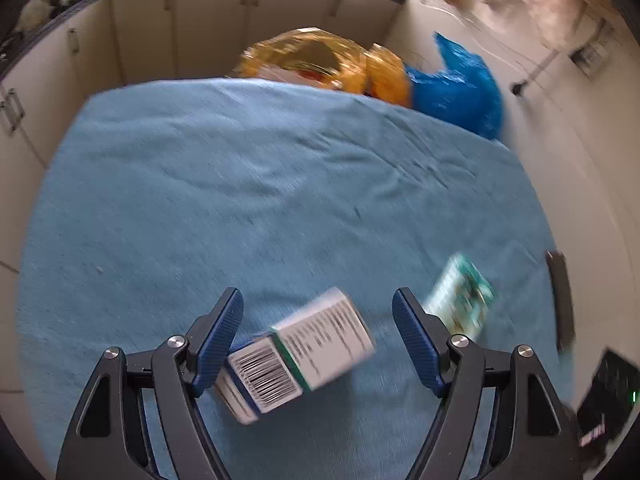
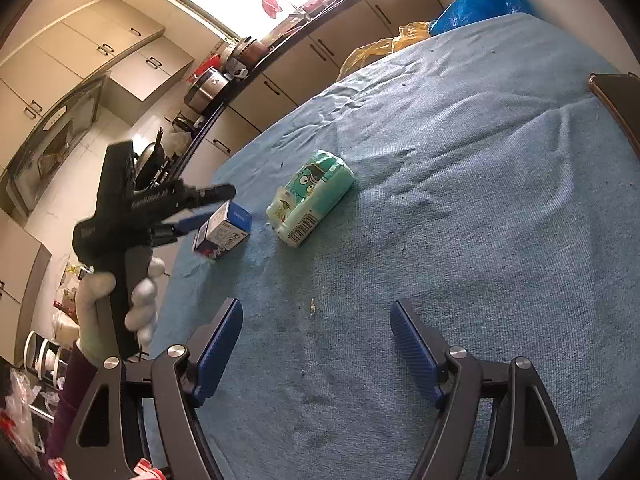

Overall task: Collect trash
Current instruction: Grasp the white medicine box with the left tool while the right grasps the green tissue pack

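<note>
**Small carton between the left gripper's spread fingers, tissue pack just beside**

The left gripper (image 1: 318, 306) stands released, its blue pads wide apart over the blue cloth (image 1: 248, 184) that covers the table. A small white carton (image 1: 298, 356) with a barcode and green stripe lies tilted between the fingers; its barcode end sits against the left pad, while the other pad is clear of it. Whether that pad truly touches is blurred. Just beyond the right-hand finger lies a mint-green tissue pack (image 1: 460, 298), close to the carton and crowding that side.

The right gripper (image 2: 316, 316) is also released, holding nothing, with only bare cloth and a tiny scrap (image 2: 312, 306) between its fingers.

At the table's right edge rests a dark phone (image 1: 561, 300). Past the far edge stand a yellow plastic bag (image 1: 320, 62) and a blue plastic bag (image 1: 460, 88), touching each other, before beige cabinets (image 1: 208, 20).
</note>
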`<state>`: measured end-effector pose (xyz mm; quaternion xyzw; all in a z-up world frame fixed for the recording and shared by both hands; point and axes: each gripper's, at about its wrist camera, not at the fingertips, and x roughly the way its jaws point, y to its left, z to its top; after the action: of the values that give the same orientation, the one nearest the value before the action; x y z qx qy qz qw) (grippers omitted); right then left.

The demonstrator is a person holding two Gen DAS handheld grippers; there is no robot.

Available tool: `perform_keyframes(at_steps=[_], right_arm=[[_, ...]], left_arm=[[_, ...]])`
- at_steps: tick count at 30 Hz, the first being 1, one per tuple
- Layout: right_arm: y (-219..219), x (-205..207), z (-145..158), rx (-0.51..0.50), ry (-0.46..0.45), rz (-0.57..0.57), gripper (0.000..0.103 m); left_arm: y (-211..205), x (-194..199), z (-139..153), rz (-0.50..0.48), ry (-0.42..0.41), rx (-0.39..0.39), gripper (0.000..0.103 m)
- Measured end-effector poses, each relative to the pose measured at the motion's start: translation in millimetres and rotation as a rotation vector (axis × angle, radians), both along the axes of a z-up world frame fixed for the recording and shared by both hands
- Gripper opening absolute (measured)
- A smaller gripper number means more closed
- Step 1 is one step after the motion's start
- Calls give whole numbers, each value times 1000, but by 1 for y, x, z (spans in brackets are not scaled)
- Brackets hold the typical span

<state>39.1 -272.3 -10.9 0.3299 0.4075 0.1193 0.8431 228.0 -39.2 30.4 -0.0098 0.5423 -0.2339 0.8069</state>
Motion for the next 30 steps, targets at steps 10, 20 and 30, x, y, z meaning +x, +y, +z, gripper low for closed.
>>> perform_keyframes(at_steps=[10,20,30], right_arm=[[3,-4,1,-27,-25,-4,82],[15,-8,4,-116,-58,9,82],[22,42,12,-60,95,0,83]], left_arm=[[-14,-51,-5,-50,-38,92,76],[29,-105,11,190,-100,120,33],[65,-231,47,162,-246,76,33]])
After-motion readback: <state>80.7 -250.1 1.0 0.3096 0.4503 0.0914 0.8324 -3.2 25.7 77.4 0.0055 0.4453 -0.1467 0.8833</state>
